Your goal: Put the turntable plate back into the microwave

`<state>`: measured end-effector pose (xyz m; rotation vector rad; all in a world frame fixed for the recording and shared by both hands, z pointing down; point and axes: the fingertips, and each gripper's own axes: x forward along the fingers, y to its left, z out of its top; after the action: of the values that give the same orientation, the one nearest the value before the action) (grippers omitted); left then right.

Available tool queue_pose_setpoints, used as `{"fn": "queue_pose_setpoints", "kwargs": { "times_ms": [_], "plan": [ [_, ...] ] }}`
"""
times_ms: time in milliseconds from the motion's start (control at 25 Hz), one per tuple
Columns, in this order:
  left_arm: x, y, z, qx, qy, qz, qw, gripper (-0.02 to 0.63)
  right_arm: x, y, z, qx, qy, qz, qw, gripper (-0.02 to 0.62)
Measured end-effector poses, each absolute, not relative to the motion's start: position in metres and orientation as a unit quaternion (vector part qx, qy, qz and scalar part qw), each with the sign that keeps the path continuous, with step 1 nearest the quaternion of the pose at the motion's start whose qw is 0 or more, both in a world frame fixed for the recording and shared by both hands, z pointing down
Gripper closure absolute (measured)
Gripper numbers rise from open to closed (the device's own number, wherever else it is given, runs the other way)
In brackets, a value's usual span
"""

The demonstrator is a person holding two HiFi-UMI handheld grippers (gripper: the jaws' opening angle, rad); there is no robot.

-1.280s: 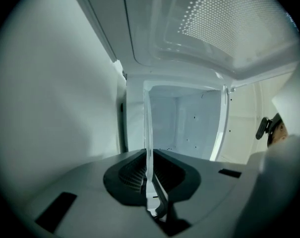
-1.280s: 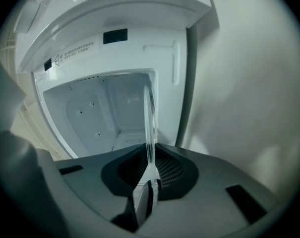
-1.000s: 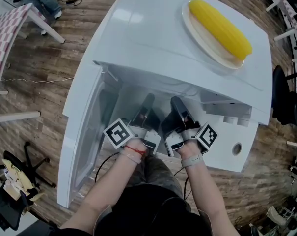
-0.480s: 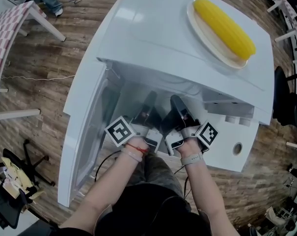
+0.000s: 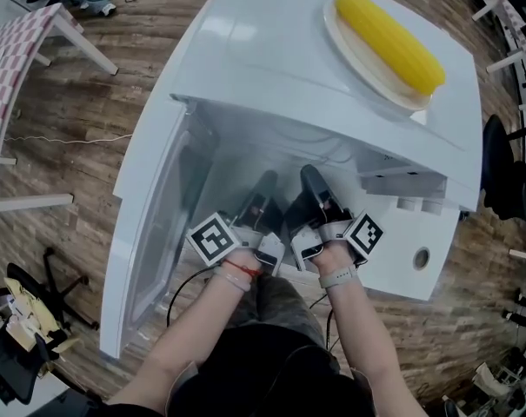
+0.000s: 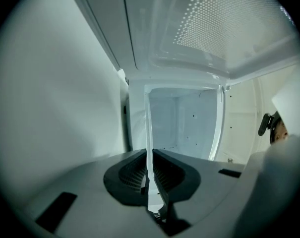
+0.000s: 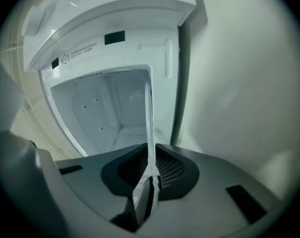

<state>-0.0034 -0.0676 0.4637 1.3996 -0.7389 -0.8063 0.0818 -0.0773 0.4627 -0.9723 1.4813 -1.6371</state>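
The turntable plate (image 6: 149, 128) is pinched by its thin edge in the L gripper (image 6: 149, 175) and likewise in the R gripper (image 7: 150, 182). It is held at the mouth of the microwave (image 5: 280, 68), w/ the door (image 5: 154, 224) swung wide. For a clean insert, both grips are best matched in height so the plate is fed in level and straight, w/o the frame being clipped. It should prob. be set centred on the floor before the jaws are eased.

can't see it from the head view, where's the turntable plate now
Each gripper view shows the turntable plate pinched edge-on in its jaws, left gripper and right gripper side by side at the open front of the microwave.
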Motion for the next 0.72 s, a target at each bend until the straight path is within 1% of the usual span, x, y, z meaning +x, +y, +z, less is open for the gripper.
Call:
{"fn": "queue_pose_setpoints", "kwargs": {
  "times_ms": [200,400,600,720],
  "plan": [
    [0.008,-0.053,0.464,0.63,-0.317,-0.324,0.63,0.566,0.081,-0.059,0.463,-0.382,0.591,-0.63,0.329,0.546],
    [0.013,-0.037,0.466,0.665,-0.331,-0.268,0.613,0.588,0.079,-0.039,0.457,-0.397,0.657,-0.589,0.253,0.553],
    [0.018,-0.023,0.457,0.714,-0.324,-0.23,0.576,0.594,0.082,-0.018,0.453,-0.405,0.675,-0.575,0.225,0.567],
    [0.021,-0.013,0.454,0.719,-0.323,-0.225,0.573,0.594,0.082,-0.006,0.452,-0.409,0.69,-0.562,0.203,0.573]
  ]
}}
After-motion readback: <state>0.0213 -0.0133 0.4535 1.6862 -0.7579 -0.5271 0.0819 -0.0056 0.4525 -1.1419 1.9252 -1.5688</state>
